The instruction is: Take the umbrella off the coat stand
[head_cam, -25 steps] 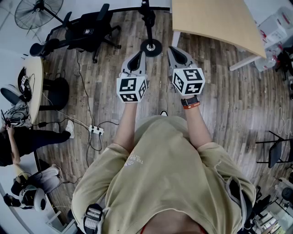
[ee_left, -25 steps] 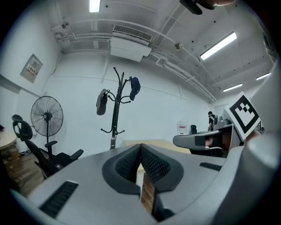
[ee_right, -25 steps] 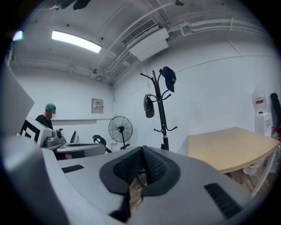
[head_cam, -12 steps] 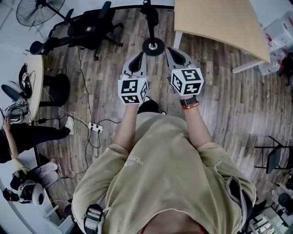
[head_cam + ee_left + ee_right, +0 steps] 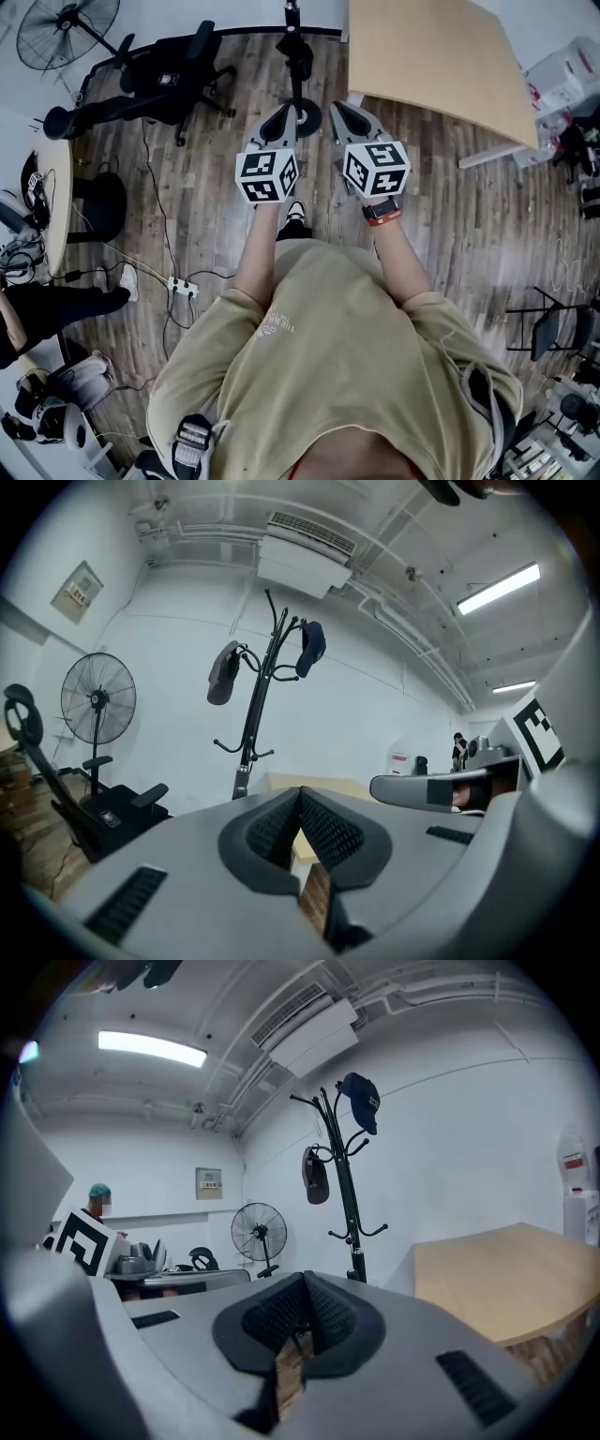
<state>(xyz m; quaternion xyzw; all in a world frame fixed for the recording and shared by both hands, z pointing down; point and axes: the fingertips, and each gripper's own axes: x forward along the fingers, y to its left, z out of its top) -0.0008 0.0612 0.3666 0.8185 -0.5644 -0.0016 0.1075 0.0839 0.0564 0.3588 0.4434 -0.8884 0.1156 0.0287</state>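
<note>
A black coat stand (image 5: 255,714) rises ahead against the white wall. A dark grey folded umbrella (image 5: 223,672) hangs from a left hook and a blue cap (image 5: 312,647) from a right one. The right gripper view shows the same stand (image 5: 345,1185), umbrella (image 5: 315,1176) and cap (image 5: 361,1101). From the head view, the stand's round base (image 5: 305,117) lies just beyond my two grippers. My left gripper (image 5: 280,120) and right gripper (image 5: 343,112) are held side by side, both shut and empty, well short of the umbrella.
A light wooden table (image 5: 441,56) stands to the right of the stand. A black office chair (image 5: 169,66) and a floor fan (image 5: 66,23) are to the left. A power strip (image 5: 181,286) and cables lie on the wood floor at left, near a seated person (image 5: 56,300).
I have stepped forward over the wood floor: the coat stand's base has come closer to both grippers. Both grippers stay shut and side by side.
</note>
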